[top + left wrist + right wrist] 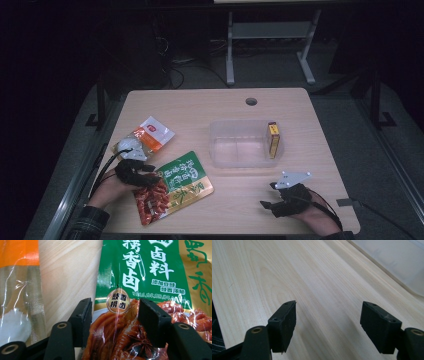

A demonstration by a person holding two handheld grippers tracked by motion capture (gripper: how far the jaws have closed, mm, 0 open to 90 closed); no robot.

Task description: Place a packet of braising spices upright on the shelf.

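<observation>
Nearest us, our left gripper (113, 312) has its jaws apart astride the near end of the green snack packet (140, 277), which lies flat at the table's (200, 107) front left beside an orange pouch (145, 137). Our right gripper (328, 326) hangs wide open over bare wood, near the clear tub (220, 150) holding a yellow box (273, 140).

green snack packet (150, 277) cut off by edges, orange packet (17, 277) cropped left

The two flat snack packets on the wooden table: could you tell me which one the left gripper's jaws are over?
The green-and-gold packet printed with red braised meat: the left gripper straddles its lower edge, jaws open. The orange-and-white packet lies apart, farther left.
</observation>
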